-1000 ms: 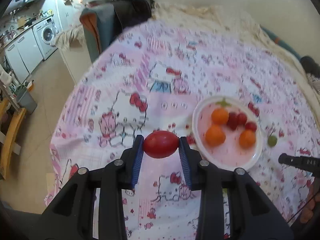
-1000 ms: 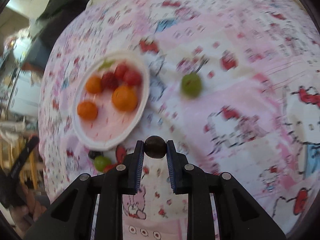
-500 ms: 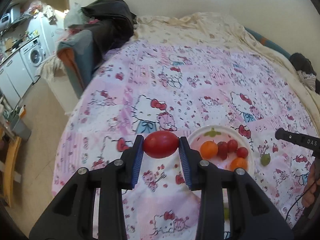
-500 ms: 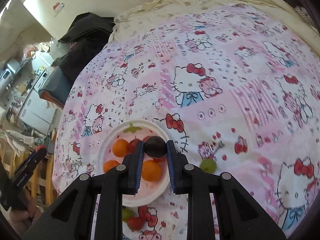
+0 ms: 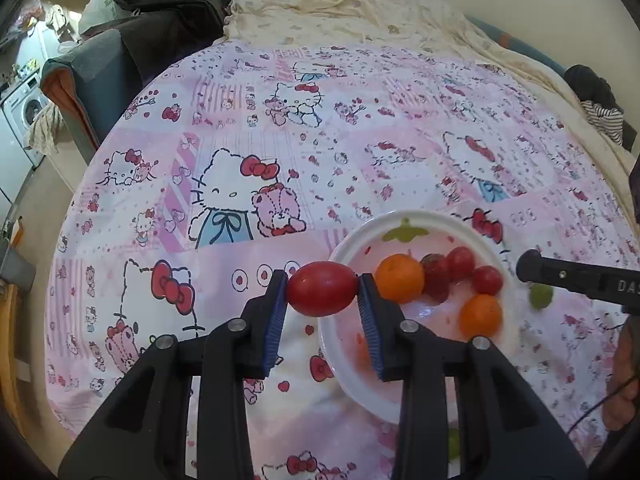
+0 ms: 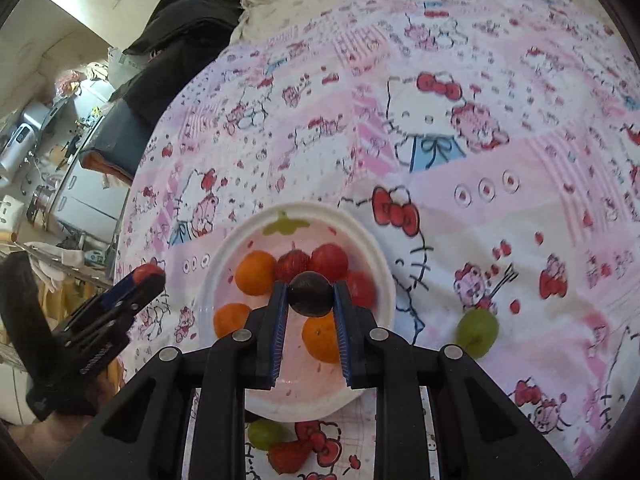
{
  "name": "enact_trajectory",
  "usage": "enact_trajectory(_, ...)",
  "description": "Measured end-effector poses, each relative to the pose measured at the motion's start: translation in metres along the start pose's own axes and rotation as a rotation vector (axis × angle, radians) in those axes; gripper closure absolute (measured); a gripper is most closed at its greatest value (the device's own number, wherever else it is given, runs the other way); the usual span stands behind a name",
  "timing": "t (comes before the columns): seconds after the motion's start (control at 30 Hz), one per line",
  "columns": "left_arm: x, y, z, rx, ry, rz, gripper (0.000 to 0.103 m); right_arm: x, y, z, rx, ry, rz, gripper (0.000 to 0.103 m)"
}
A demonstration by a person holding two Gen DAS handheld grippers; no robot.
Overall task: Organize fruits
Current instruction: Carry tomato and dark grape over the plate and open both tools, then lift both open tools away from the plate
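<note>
Left gripper clamps a red tomato mid-frame, right gripper a dark grape over the half-filled plate; green grapes and a strawberry remain on the bed

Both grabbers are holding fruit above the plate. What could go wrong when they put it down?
The plate is already crowded, so the dark grape in the right gripper may bump the oranges and roll out.

The left gripper pinches its red tomato only at the ends; it could slip.

Both grippers are near the same plate, so they might collide.
</note>
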State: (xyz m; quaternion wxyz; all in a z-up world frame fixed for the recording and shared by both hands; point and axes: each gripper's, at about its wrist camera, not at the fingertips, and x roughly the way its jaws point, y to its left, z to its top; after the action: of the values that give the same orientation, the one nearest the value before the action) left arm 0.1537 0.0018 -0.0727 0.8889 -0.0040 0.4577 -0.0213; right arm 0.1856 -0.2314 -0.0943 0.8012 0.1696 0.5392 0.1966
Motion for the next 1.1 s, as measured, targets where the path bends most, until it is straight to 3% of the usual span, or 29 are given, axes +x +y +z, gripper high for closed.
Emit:
enact_trajectory(0.2,0.023,-0.001,-0.005,-0.027,0.079,-0.041,0.071,0.013,-0.006,-0.003,0.02,0.041,-0.005,0.079)
enact_trajectory(0.5,0.032,-0.005,-0.005,-0.055,0.1,-0.08,0.071,0.021,-0.008,-0.006,0.033,0.075,-0.003,0.078)
enact_trajectory(0.57,0.033,-0.007,-0.005,-0.048,0.11,-0.091,0.067,0.023,-0.008,-0.007,0.038,0.083,0.002,0.077)
enact_trajectory(0.63,0.033,-0.01,-0.005,-0.034,0.11,-0.086,0.044,0.022,-0.009,-0.007,0.043,0.08,0.01,0.076)
enact_trajectory(0.73,0.025,-0.011,-0.004,-0.04,0.079,-0.088,0.033,0.022,-0.01,-0.006,0.06,0.084,0.028,0.076)
enact_trajectory(1.1,0.012,-0.006,0.001,-0.045,0.04,-0.06,0.031,0.0,-0.01,0.003,0.066,0.001,0.03,0.076)
